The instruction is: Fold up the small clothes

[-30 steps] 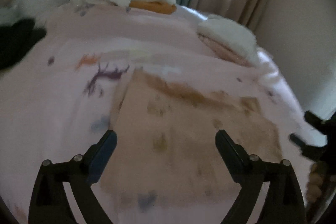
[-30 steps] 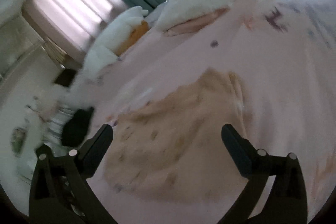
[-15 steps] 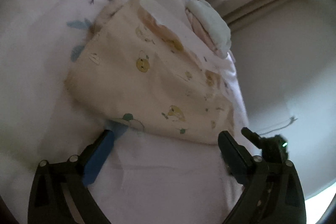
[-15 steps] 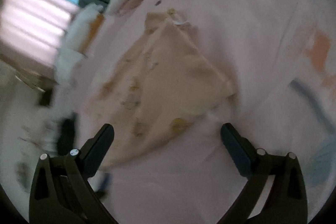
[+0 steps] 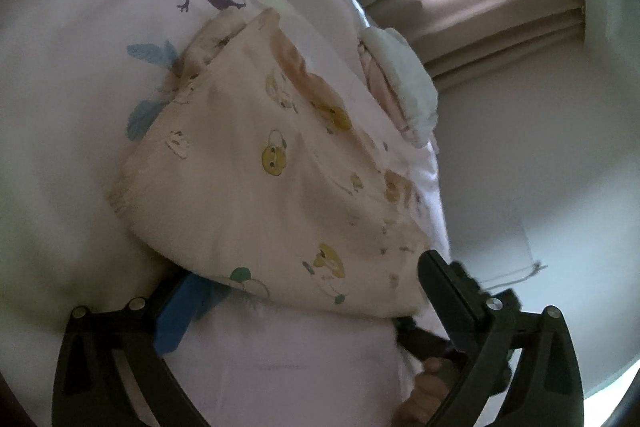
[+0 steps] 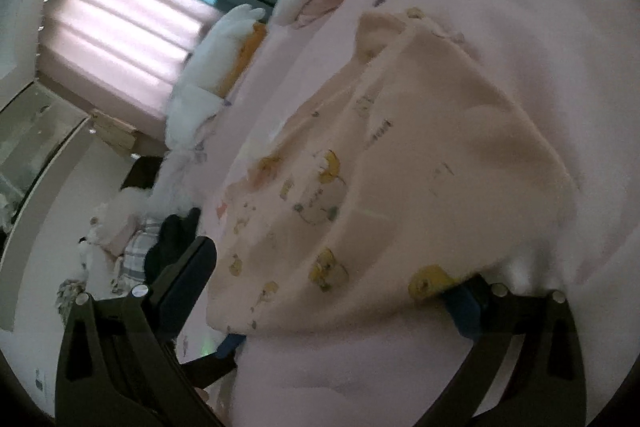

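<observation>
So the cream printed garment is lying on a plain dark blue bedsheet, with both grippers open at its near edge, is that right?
Not quite. The bedsheet is pale pink with printed animal figures, not plain dark blue; the left wrist view shows it clearly. The rest holds: the cream printed garment lies on it, with the left gripper and right gripper open at its near edge.

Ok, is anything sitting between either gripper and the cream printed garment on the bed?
Nothing visible. The left gripper and the right gripper are both open at the near edge of the garment, which lies alone on the pink sheet.
</observation>
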Action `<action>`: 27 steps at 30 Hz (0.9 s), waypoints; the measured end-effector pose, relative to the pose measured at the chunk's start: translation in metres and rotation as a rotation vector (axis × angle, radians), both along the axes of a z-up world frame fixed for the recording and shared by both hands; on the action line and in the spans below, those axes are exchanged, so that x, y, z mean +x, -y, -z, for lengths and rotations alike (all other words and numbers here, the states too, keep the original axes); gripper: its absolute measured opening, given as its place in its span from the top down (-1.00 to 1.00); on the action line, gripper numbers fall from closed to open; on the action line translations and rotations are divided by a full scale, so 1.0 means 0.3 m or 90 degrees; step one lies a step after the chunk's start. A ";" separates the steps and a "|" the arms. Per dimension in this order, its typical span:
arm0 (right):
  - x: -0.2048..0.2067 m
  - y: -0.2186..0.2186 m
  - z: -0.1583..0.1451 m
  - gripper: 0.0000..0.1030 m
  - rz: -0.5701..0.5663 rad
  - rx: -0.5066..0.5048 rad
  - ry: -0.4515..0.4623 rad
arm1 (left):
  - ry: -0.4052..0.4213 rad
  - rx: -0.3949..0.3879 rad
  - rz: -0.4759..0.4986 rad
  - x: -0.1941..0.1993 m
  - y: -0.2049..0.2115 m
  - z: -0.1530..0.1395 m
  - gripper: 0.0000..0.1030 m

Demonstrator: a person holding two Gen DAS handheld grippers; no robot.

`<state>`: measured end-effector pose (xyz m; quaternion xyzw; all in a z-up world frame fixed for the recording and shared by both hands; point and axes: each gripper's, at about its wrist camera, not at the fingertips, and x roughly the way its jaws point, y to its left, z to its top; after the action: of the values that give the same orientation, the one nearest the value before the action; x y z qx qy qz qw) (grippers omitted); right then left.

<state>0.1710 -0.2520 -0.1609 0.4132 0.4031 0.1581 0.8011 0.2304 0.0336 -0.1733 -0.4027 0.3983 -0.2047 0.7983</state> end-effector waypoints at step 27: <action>0.145 0.121 0.117 0.74 0.029 0.092 -0.002 | -0.025 0.057 -0.124 0.144 -0.008 -0.005 0.81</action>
<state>0.2144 -0.2884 -0.1962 0.4791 0.3825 0.1681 0.7720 0.2735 0.0359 -0.1718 -0.4077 0.3816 -0.1003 0.8235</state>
